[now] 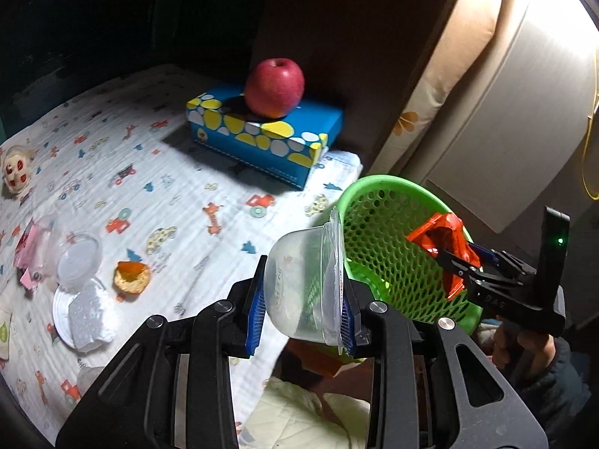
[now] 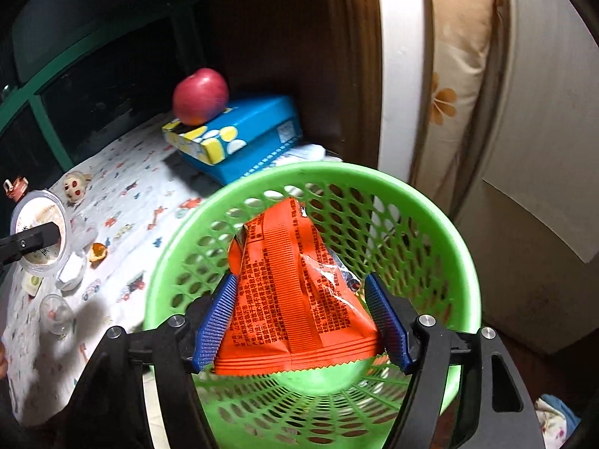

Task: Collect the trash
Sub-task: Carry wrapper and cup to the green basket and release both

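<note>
The left gripper (image 1: 305,310) pinches a clear plastic cup (image 1: 299,280) between its blue pads; the cup lies on its side, with its rim toward the green basket (image 1: 393,262), and it is just beside the basket's edge. The right gripper (image 2: 303,321) is over the mouth of the same green basket (image 2: 430,224), and an orange snack wrapper (image 2: 292,292) stands between its blue pads. The jaws are spread quite wide, and I cannot tell if the pads press on the wrapper or only stand beside it. More trash lies on the printed cloth (image 1: 168,187) of the bed: a piece of orange peel (image 1: 131,278), a second clear cup (image 1: 78,262), a white crumpled piece on a round lid (image 1: 86,318) and a pink wrapper (image 1: 28,250). At the far side a red apple (image 1: 274,88) rests on top of a blue tissue box (image 1: 262,134).
</note>
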Available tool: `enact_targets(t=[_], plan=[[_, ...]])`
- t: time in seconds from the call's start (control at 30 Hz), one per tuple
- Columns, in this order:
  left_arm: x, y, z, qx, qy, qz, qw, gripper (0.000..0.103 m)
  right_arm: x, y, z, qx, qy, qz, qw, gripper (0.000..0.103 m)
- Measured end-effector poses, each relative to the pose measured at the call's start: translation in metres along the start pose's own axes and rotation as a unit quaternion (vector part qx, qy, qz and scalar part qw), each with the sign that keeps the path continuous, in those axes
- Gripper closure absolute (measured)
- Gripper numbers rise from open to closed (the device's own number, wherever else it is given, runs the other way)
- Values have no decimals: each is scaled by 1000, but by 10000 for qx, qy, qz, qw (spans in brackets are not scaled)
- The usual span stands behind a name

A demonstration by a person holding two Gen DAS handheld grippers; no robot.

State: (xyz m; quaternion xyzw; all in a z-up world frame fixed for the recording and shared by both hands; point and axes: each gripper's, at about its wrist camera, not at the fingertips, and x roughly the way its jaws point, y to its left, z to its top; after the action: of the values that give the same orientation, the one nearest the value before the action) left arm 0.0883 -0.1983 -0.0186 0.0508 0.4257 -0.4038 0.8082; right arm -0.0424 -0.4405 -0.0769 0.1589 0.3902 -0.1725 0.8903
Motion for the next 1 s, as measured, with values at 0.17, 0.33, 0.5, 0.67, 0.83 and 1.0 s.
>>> enact_targets(t=[0.17, 0.33, 0.5, 0.67, 0.83, 1.0], plan=[[21, -36, 7, 289, 178, -162, 9993, 71, -1, -15, -8, 102, -26, -28, 9999, 28], [41, -62, 7, 462, 382, -298, 9978, 71, -14, -28, -11, 247, -232, -38, 9994, 21], [62, -81, 5, 545, 628, -452, 9955, 71, -34, -45, -11, 449, -471, -79, 9978, 21], [87, -103, 0, 689, 888, -576, 9920, 71, -59, -65, -13, 749, -784, -116, 9940, 19], [114, -126, -2, 742, 1152, -742, 9878, 70, -68, -77, -17, 885, -867, -154, 9922, 19], [138, -140, -1, 664, 1338, -891, 9848, 61, -72, -88, -23, 1038, -847, -160, 9909, 19]])
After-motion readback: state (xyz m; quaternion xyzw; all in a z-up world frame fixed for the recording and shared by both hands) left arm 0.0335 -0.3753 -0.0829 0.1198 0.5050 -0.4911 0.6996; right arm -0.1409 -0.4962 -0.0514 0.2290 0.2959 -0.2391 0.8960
